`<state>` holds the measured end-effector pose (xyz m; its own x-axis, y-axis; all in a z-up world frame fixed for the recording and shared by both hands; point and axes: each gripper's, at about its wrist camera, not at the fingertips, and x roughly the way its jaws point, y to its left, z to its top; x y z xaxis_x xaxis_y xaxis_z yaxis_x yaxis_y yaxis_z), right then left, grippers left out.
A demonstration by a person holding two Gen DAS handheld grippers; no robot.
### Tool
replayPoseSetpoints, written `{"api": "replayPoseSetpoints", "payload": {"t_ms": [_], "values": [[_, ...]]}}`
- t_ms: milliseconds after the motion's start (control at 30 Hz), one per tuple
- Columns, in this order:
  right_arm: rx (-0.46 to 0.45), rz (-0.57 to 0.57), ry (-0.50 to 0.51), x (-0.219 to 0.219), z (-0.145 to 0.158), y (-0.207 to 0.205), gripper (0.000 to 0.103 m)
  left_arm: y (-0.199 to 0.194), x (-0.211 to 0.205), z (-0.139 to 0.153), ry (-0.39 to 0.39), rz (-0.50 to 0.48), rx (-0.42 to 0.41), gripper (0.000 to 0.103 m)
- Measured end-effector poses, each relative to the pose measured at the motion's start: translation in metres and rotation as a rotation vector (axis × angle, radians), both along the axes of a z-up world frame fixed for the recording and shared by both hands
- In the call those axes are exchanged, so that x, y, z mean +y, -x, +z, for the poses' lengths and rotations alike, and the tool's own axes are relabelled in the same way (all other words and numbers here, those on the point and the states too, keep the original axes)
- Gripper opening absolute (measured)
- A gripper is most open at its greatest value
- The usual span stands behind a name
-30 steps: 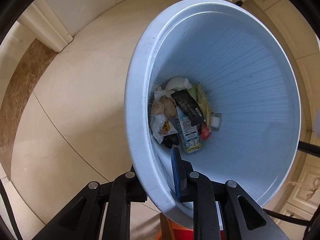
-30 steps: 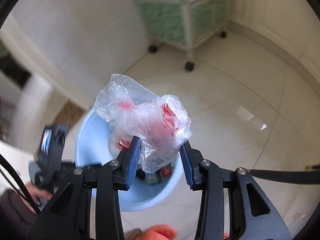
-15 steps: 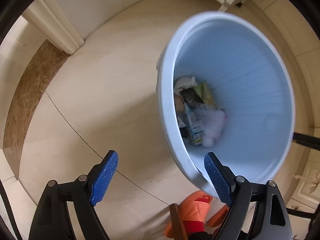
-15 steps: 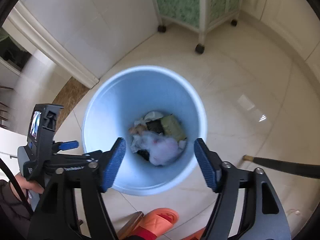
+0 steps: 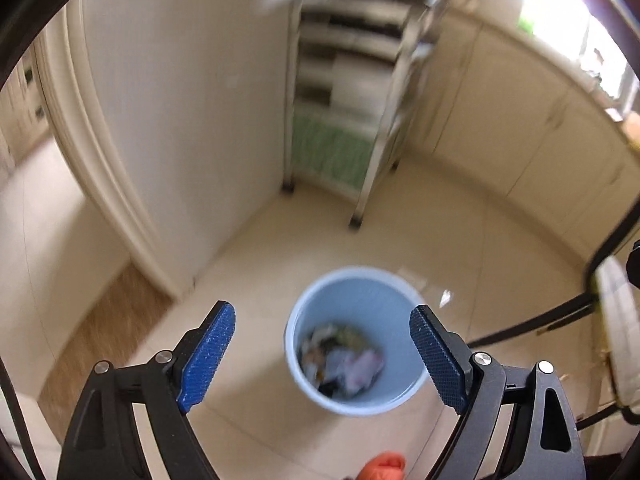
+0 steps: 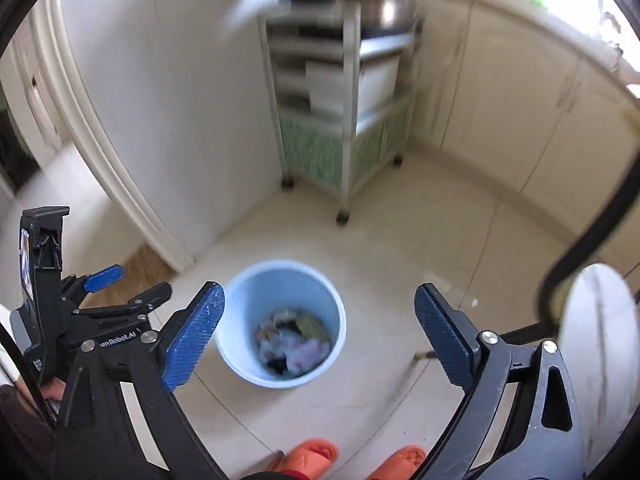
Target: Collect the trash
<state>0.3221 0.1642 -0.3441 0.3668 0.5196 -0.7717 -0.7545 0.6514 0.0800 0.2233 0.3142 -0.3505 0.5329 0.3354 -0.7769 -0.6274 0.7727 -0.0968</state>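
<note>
A light blue bin stands upright on the tiled floor, far below both grippers. Mixed trash lies at its bottom, with the clear, red-printed plastic bag on top. My left gripper hangs open high above the bin with nothing between its fingers. In the right wrist view the bin holds the same bag. My right gripper is high above it, its jaws opening and empty. The left gripper shows at the left edge of that view.
A wheeled shelf cart with green panels stands behind the bin against the white wall. Cream cabinets run along the right. A black-framed round white top is near right. Orange slippers show at the bottom edge.
The left gripper let go of the bin's rim and opened. The right gripper opened and the plastic bag fell into the bin. Both rose well above the bin, which now stands upright.
</note>
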Motion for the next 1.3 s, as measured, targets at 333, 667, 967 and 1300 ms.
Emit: {"api": "replayPoseSetpoints", "payload": {"t_ms": [333, 667, 967, 1300], "values": [[-0.236, -0.188, -0.191, -0.112, 0.159, 0.062, 0.101, 0.048, -0.128, 0.17, -0.243, -0.154, -0.297, 0.101], [-0.458, -0.456, -0.276, -0.245, 0.278, 0.113, 0.103, 0.121, -0.251, 0.283, -0.346, -0.383, -0.534, 0.102], [-0.553, -0.577, -0.292, -0.312, 0.339, 0.156, 0.103, 0.202, -0.273, 0.325, -0.371, -0.535, -0.68, 0.102], [-0.641, -0.652, -0.295, -0.357, 0.374, 0.216, 0.103, 0.236, -0.275, 0.345, -0.392, -0.561, -0.736, 0.102]]}}
